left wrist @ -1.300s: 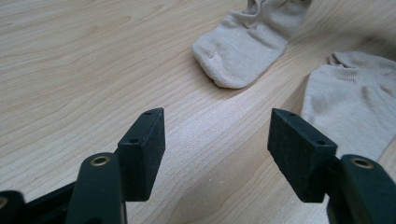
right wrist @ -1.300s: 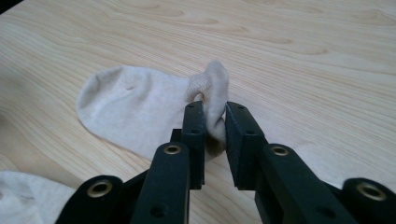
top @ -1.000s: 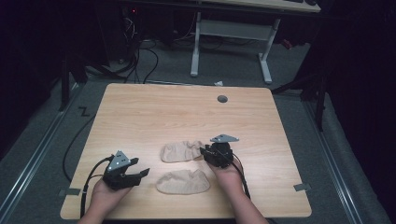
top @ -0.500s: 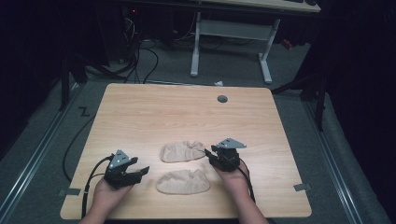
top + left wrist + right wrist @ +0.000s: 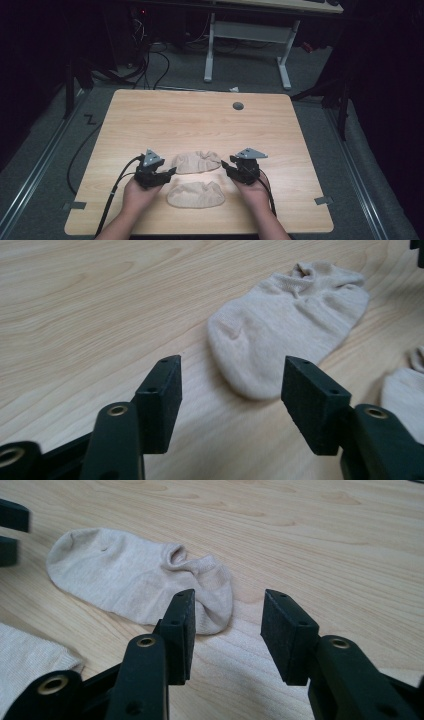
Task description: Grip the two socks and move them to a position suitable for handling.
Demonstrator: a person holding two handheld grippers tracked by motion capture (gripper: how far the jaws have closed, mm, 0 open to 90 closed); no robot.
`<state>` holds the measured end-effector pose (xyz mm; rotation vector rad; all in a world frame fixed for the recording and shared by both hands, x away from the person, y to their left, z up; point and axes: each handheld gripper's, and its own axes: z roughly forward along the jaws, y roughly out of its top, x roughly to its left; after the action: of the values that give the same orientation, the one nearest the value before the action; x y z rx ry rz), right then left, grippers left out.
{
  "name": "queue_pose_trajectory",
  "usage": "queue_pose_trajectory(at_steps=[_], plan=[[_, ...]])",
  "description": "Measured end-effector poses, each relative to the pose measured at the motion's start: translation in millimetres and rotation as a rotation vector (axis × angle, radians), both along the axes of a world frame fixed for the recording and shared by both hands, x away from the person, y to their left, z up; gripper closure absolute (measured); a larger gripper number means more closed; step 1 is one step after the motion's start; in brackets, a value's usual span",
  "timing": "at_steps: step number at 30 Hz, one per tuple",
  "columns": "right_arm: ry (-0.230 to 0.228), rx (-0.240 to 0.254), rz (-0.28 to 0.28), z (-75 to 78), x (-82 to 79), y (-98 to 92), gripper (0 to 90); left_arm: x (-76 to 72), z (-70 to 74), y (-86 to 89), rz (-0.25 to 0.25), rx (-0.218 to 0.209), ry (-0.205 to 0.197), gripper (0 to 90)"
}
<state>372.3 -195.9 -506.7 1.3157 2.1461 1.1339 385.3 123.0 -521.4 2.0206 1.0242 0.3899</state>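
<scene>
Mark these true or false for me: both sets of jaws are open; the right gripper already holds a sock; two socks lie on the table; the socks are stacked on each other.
1. Both sets of jaws are open. True: the left gripper and right gripper each show a clear gap.
2. The right gripper holds a sock. False: nothing is between its jaws.
3. Two socks lie on the table. True: a far sock and a near sock.
4. The socks are stacked. False: they lie apart, side by side.

2 socks (image 5: pixel 196 161) lie between the tools; the far table (image 5: pixel 200 115) is bare.
</scene>
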Motion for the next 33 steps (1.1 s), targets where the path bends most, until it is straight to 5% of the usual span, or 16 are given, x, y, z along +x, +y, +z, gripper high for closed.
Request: queue_pose_trajectory(at_steps=[5,12,18,26,33], plan=[[0.004,-0.017,0.0,-2.7,3.0,0.7,60.9,8.6,-6.7,-7.8,0.015,0.017,-0.032,54.6],[0.02,-0.037,0.02,-5.6,19.0,16.5,61.3,12.2,-11.6,-11.3,0.036,0.024,-0.027,62.2],[0.098,-0.072,0.02,-14.3,42.8,23.4,63.0,9.3,-11.9,-13.6,0.044,0.047,-0.044,69.1],[0.117,-0.102,0.035,-18.7,41.5,28.1,62.9,11.9,-13.2,-16.3,0.03,0.064,-0.016,79.5],[0.102,-0.128,0.07,-18.3,33.2,34.4,82.5,12.6,-12.9,-13.5,0.019,0.048,-0.003,87.0]])
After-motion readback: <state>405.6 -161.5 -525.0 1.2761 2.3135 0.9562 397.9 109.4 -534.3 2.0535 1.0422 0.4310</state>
